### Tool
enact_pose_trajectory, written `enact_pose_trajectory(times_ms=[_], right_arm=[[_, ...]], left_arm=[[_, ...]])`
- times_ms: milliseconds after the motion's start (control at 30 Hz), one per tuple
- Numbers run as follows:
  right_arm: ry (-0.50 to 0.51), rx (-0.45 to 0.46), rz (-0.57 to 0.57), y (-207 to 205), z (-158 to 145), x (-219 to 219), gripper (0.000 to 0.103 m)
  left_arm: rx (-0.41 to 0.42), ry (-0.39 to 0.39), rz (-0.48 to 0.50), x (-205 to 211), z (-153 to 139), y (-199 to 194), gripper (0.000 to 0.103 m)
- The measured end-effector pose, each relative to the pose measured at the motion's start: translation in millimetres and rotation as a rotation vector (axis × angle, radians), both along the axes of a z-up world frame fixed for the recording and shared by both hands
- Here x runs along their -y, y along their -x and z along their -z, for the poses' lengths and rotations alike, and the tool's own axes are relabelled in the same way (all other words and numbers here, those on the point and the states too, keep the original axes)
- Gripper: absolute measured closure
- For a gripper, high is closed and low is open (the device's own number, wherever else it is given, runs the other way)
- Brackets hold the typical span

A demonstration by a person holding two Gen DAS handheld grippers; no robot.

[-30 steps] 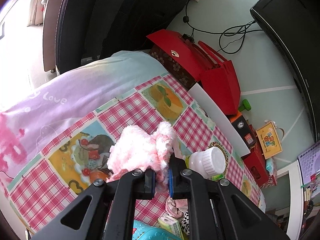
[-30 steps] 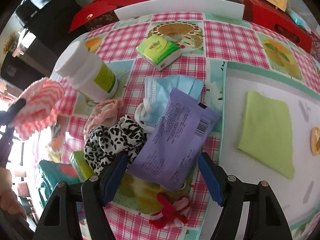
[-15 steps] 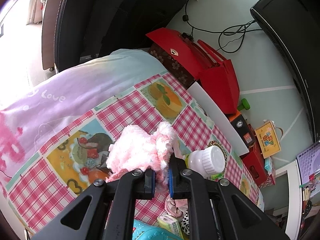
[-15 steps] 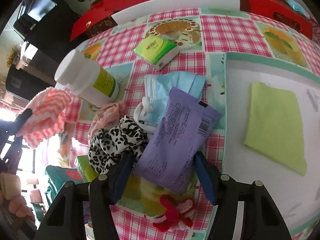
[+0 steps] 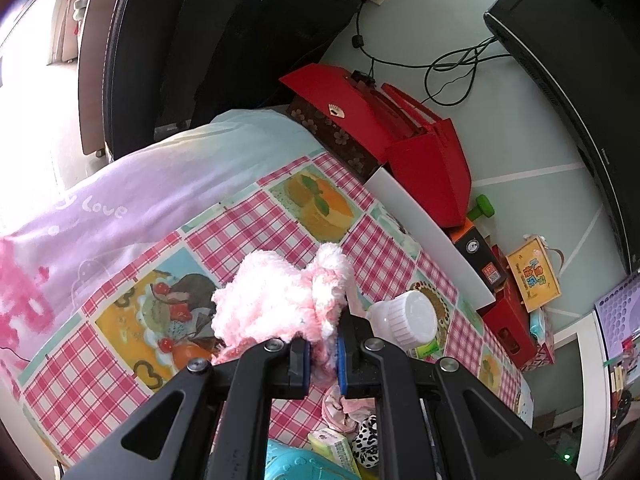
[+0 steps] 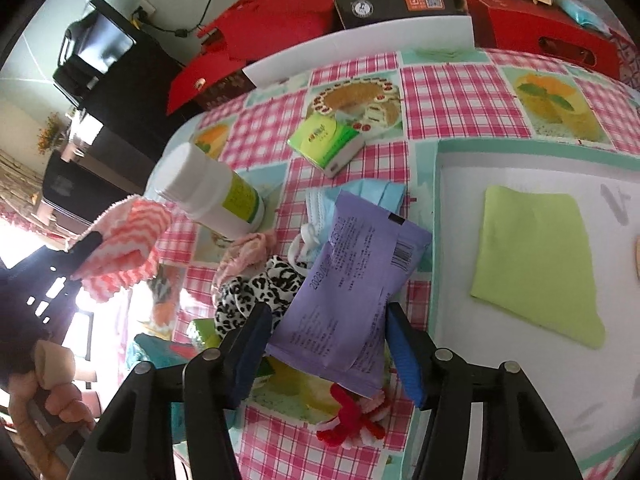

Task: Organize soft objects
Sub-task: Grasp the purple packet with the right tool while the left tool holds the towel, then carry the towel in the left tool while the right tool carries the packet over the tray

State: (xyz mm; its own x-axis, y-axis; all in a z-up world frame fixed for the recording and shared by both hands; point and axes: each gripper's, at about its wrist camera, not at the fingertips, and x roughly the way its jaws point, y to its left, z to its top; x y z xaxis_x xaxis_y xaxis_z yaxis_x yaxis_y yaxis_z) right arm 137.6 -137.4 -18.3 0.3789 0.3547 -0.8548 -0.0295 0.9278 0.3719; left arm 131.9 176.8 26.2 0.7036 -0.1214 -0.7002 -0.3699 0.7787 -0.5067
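The left wrist view looks along the left gripper (image 5: 322,354), whose blue pads are pinched tight on a fluffy pink cloth (image 5: 280,304) that bunches up above the fingers, off the checked tablecloth (image 5: 248,232). Only this view shows the pale lilac sheet (image 5: 132,188) that covers the table's far end, and the black television (image 5: 580,64) on the right. Behind the cloth stands a white-capped bottle (image 5: 404,316), and low between the gripper's arms a crumpled pink scrunchie (image 5: 340,406) lies beside a leopard-print one (image 5: 366,436).

The right wrist view shows what the other cannot: a white mat (image 6: 520,380) with a teal border on the right of the table, a folded green cloth (image 6: 532,264) lying flat on it. At its left edge a person's hand (image 6: 48,384) grips the left tool, which carries the pink cloth with its zigzag stripes raised beside the bottle. The right gripper (image 6: 326,344) points steeply down with its blue pads pressed against the two sides of a purple packet (image 6: 352,292). The packet overlaps a blue face mask (image 6: 352,200) and the leopard scrunchie. A green tissue pack (image 6: 326,140) sits farther back, and a red-and-white fuzzy tie (image 6: 352,420) lies just under the packet's near end.
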Motion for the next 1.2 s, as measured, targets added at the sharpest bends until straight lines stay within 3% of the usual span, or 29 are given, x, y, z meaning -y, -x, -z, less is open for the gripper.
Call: enact_pose_trajectory(times_ms=[533,800,1200], right_arm=[[-0.024,0.149,0.047,14.4,-36.2,24.1,0.042],[0.108,0.236,0.184,28.1,-60.0,72.7,0.042],[0.203,0.292,0.409,60.5,-87.1,160.9,0.042]], left_arm=[[0.088,-0.057,0.078,35.2,-35.4,4.1,0.094],[0.149,-0.055,0.227,82.6,-53.2,-0.6,0.094],[0.223,-0.102,0.480,176.9,-75.9,1.6,0.094]])
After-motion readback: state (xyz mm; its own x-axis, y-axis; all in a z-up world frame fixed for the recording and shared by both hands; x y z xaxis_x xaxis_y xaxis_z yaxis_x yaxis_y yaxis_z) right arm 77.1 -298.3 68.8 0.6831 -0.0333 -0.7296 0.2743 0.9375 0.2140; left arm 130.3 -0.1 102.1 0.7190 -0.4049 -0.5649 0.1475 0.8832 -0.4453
